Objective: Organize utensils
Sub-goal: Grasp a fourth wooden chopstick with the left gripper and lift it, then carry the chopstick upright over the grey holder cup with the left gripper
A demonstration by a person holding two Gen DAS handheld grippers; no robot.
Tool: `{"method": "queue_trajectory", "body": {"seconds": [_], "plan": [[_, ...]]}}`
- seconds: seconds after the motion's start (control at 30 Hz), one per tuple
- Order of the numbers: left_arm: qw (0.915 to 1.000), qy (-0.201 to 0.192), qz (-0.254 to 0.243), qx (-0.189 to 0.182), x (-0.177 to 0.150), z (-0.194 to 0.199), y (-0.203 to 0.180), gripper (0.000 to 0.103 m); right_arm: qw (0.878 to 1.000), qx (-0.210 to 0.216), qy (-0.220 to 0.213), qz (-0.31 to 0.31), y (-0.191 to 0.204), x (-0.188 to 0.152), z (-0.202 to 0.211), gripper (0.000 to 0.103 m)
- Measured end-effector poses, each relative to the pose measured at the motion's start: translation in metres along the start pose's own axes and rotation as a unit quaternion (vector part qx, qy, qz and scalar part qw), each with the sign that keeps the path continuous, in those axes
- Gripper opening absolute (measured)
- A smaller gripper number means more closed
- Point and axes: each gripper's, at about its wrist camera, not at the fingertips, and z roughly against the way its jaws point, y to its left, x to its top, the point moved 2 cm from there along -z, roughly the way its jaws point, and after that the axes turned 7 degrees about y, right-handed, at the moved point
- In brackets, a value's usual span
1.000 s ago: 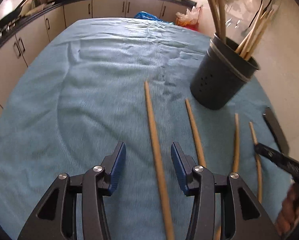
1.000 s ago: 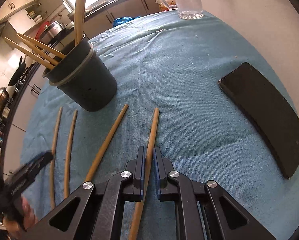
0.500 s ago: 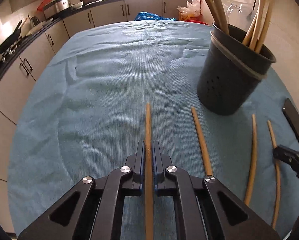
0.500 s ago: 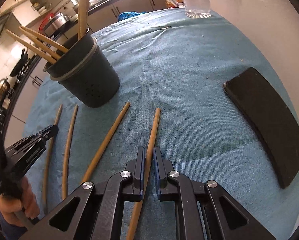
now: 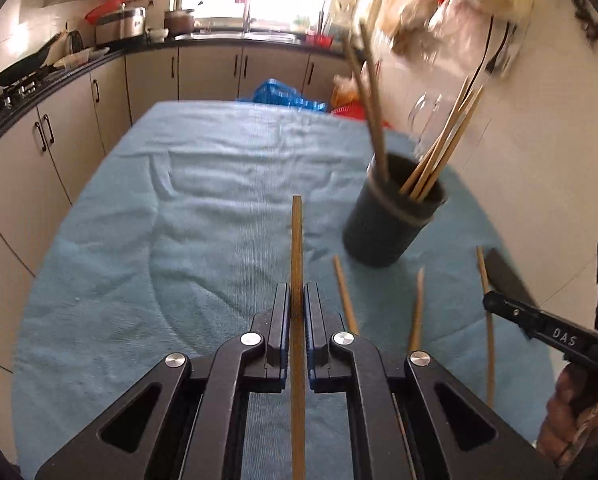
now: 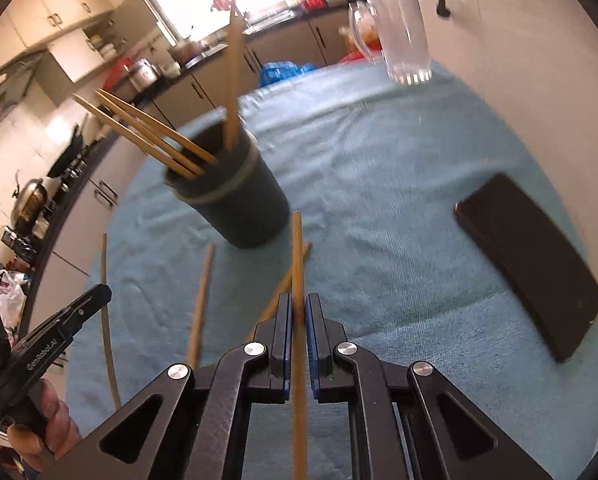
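Note:
My left gripper (image 5: 297, 298) is shut on a wooden chopstick (image 5: 297, 240) that sticks out ahead of it, lifted off the blue cloth (image 5: 179, 220). My right gripper (image 6: 298, 308) is shut on another wooden chopstick (image 6: 297, 256), also raised. The dark utensil holder (image 5: 391, 216) stands ahead and to the right in the left wrist view, with several chopsticks upright in it. In the right wrist view the holder (image 6: 239, 204) is ahead and slightly left. Three loose chopsticks (image 5: 343, 296) lie on the cloth near the holder's base.
A black phone (image 6: 531, 264) lies on the cloth at the right, near the wall. A glass jug (image 6: 403, 40) stands at the table's far end. Kitchen cabinets (image 5: 59, 140) and a worktop run along the left and back. The cloth's left half holds only wrinkles.
The left gripper closed on a chopstick and lifted it off the cloth. The right gripper, holding its chopstick throughout, also rose. Both views now sit higher and look further across the table.

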Motion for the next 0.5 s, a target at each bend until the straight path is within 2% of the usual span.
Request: {"method": "queue_trajectory", "body": {"seconds": [0.3, 0.5], "plan": [[0.9987, -0.049, -0.003, -0.012, -0.001, 0.051, -0.008, 0.006, 0.996, 0.018, -0.080, 0.032, 0.028, -0.014, 0.054, 0.007], [0.9974, -0.070, -0.003, -0.017, -0.005, 0.076, -0.012, 0.006, 0.993, 0.021, -0.108, 0.045, 0.038, -0.020, 0.083, 0.007]]}}
